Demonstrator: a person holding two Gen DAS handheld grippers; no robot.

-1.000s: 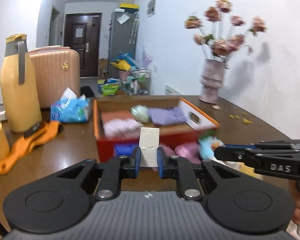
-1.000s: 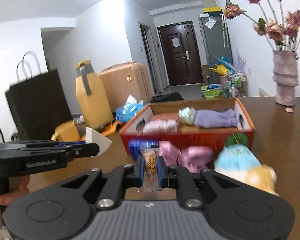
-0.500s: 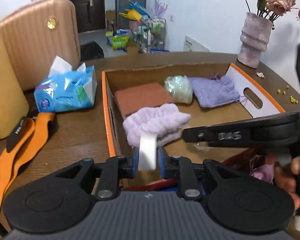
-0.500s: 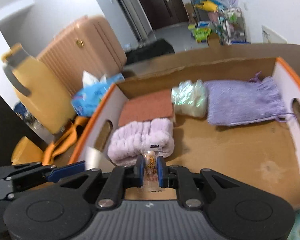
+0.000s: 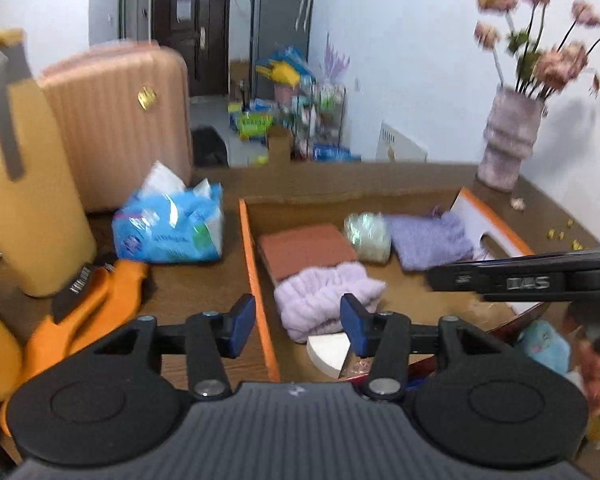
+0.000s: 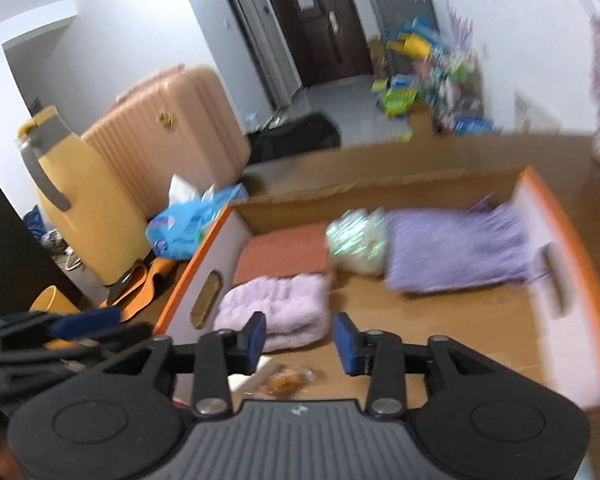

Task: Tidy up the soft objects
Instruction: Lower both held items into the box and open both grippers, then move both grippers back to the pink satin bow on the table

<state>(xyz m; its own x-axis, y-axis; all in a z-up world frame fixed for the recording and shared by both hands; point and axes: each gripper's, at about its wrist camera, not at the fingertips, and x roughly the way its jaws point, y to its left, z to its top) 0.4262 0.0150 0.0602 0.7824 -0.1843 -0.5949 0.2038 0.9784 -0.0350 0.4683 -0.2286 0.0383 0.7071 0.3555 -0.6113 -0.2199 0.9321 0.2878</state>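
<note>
An orange-rimmed cardboard box (image 5: 247,236) (image 6: 562,240) holds a lilac fluffy cloth (image 5: 324,300) (image 6: 276,312), a rust-red pad (image 5: 306,246) (image 6: 282,254), a pale green bundle (image 5: 366,234) (image 6: 356,246) and a purple knitted pouch (image 5: 432,238) (image 6: 456,252). My left gripper (image 5: 298,326) is open above the box's near left corner; a white wedge-shaped sponge (image 5: 328,354) lies in the box below it. My right gripper (image 6: 300,338) is open; a small clear snack packet (image 6: 286,380) lies on the box floor under it, beside the sponge (image 6: 240,382).
A blue tissue pack (image 5: 170,226), a yellow jug (image 5: 24,184), an orange strap (image 5: 84,312) and a pink suitcase (image 5: 120,120) are left of the box. A vase of flowers (image 5: 508,140) stands back right. A blue plush toy (image 5: 542,346) lies by the box's near right.
Both grippers opened. The left let go of the white sponge and the right let go of the snack packet; both now lie in the box's near left corner.
</note>
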